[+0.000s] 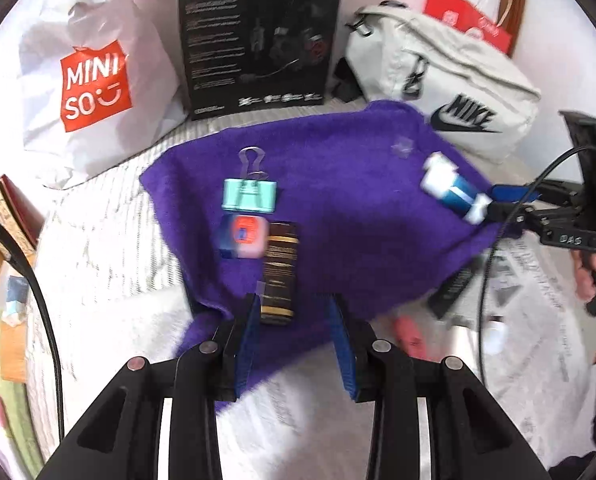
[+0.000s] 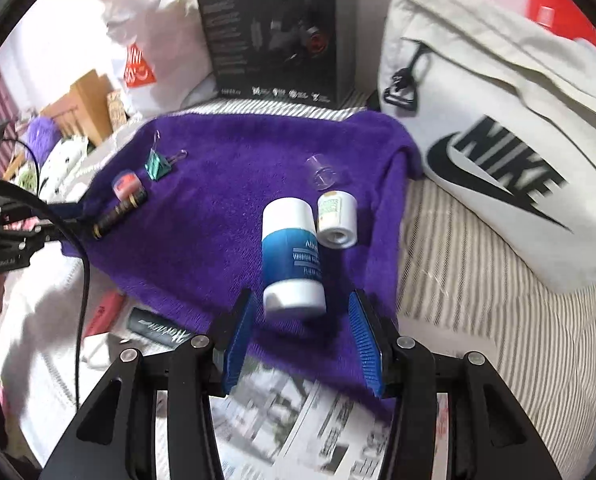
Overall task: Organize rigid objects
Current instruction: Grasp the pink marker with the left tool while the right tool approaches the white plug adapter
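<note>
A purple towel (image 1: pixel 346 208) (image 2: pixel 234 216) lies on the bed. On it lie a teal binder clip (image 1: pixel 250 195) (image 2: pixel 158 166), a small orange-and-blue box (image 1: pixel 243 236) (image 2: pixel 127 185) and a dark gold-striped tube (image 1: pixel 280 276) (image 2: pixel 119 211). My left gripper (image 1: pixel 294 320) is open, its fingers either side of the tube's near end. My right gripper (image 2: pixel 300 320) (image 1: pixel 494 204) is open just behind a blue-and-white bottle (image 2: pixel 292 254) (image 1: pixel 452 192) lying on the towel. A small white jar (image 2: pixel 337 220) and a clear cup (image 2: pixel 323 172) lie beside the bottle.
A Miniso bag (image 1: pixel 94 80), a black product box (image 1: pixel 258 40) (image 2: pixel 274 32) and a white Nike bag (image 1: pixel 450 80) (image 2: pixel 498 140) stand behind the towel. Newspaper (image 2: pixel 310 412), a black tube (image 2: pixel 160 330) and a pink item (image 1: pixel 410 338) lie off the towel's near edge.
</note>
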Demonstrator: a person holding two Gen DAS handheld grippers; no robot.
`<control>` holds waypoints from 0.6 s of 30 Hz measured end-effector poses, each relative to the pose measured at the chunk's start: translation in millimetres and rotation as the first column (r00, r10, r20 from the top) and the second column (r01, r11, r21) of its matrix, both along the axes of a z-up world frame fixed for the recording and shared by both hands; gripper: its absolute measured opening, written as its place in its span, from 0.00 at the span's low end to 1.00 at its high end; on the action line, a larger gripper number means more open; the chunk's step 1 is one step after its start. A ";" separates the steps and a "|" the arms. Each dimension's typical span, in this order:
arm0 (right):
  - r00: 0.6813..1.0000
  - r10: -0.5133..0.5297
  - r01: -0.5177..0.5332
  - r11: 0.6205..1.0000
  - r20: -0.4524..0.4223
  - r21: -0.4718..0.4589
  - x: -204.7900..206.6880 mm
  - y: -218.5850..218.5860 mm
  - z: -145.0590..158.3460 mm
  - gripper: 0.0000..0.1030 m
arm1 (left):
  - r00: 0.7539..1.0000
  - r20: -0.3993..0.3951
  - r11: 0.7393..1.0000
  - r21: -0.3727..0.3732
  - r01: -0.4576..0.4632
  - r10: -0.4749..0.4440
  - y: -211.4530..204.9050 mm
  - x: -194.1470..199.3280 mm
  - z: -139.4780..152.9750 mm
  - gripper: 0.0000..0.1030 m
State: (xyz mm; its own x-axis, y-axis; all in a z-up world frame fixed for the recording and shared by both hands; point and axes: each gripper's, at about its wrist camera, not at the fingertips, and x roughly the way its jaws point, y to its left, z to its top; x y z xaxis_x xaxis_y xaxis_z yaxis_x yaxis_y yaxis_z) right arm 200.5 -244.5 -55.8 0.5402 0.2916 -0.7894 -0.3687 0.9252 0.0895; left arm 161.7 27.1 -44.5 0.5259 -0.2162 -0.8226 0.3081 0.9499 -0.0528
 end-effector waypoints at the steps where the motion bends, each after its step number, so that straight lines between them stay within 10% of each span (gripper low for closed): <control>1: 1.000 -0.010 0.010 1.000 0.004 0.010 -4.2 -2.0 1.8 0.47 | 1.000 0.003 1.000 -0.007 0.006 -0.006 -3.9 -4.6 1.7 0.33; 18: 0.987 -0.138 0.124 0.980 0.079 0.158 -80.8 -17.3 27.4 0.55 | 0.991 -0.101 0.997 -0.024 0.080 -0.082 -68.0 -33.8 -33.6 0.33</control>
State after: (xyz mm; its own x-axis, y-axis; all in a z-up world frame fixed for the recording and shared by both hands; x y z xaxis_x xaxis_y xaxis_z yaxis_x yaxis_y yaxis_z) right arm 119.7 -261.9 -28.4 0.6479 0.3265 -0.6882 -0.2584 0.9441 0.2046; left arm 127.8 -40.9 -78.1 0.4195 -0.2716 -0.8661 0.3757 0.9206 -0.1067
